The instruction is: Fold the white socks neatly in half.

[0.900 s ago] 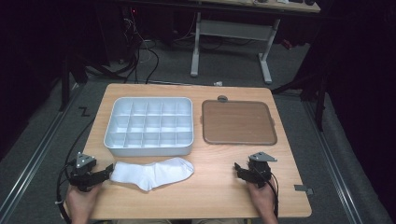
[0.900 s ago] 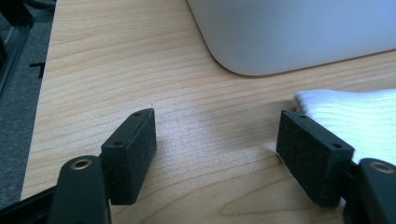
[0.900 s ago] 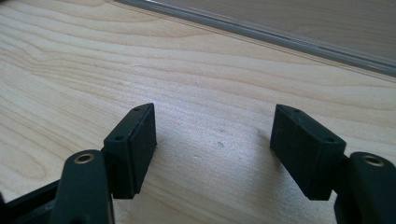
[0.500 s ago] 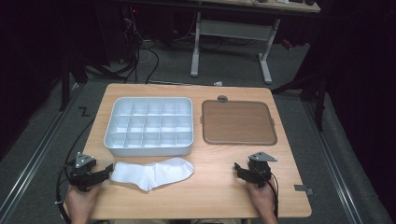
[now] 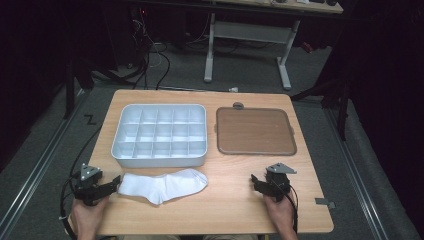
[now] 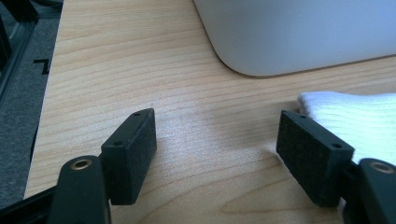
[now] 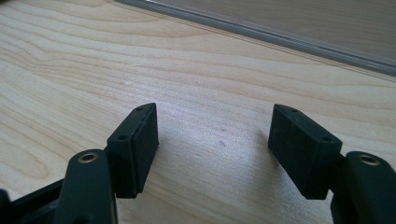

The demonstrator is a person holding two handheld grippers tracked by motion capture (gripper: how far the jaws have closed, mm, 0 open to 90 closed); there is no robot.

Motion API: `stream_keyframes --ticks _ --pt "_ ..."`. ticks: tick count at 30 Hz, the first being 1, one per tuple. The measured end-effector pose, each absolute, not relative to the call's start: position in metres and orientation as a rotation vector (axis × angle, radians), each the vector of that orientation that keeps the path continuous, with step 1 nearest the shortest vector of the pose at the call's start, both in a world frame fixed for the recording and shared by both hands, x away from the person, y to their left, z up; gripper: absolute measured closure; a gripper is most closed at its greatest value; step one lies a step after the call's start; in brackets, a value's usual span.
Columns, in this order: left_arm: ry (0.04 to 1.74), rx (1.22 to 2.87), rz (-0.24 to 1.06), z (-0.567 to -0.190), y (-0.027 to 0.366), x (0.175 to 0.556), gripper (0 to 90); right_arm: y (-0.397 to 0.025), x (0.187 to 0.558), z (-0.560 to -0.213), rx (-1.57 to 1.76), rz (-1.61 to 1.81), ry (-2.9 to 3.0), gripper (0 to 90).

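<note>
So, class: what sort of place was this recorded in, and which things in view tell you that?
Probably a lab or workshop set up for recording demonstrations. A bare wooden table stands on grey carpet, loose cables trail across the floor behind it, and a person holds a cabled left gripper and right gripper beside a white sock.

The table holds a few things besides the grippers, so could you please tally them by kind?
White sock: 1
Compartment tray, pale grey: 1
Flat brown tray: 1
Total: 3

Grey compartment tray [image 5: 161, 135] beside brown tray [image 5: 255, 131], on table [image 5: 225, 210].
</note>
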State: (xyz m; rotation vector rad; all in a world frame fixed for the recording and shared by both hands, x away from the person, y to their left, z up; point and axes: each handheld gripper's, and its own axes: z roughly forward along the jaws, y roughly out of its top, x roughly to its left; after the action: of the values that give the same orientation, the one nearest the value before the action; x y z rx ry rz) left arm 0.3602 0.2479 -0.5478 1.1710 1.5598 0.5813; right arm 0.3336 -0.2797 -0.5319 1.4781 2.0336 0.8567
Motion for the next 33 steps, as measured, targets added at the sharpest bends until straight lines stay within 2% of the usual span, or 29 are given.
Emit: stream_keyframes --ticks 15,17,19,20,25,33 --pt "1.563 1.165 0.569 -0.547 0.248 0.361 27.8 -0.280 0.335 -0.531 1.487 0.850 2.024 40.2" --pt "1.552 1.197 0.579 -0.548 0.245 0.360 25.2 -0.280 0.336 -0.531 1.493 0.844 2.017 40.7" --pt "1.549 1.207 0.592 -0.549 0.244 0.360 24.8 -0.278 0.336 -0.530 1.495 0.838 2.014 49.0" --pt "1.549 1.199 0.588 -0.549 0.244 0.360 24.8 -0.278 0.336 -0.530 1.495 0.838 2.014 49.0" --pt "1.553 1.148 0.487 -0.542 0.250 0.358 30.3 -0.268 0.334 -0.522 1.471 0.904 2.026 54.6" --pt "1.499 1.122 0.386 -0.524 0.243 0.344 31.8 -0.237 0.328 -0.507 1.371 0.994 2.120 58.6"
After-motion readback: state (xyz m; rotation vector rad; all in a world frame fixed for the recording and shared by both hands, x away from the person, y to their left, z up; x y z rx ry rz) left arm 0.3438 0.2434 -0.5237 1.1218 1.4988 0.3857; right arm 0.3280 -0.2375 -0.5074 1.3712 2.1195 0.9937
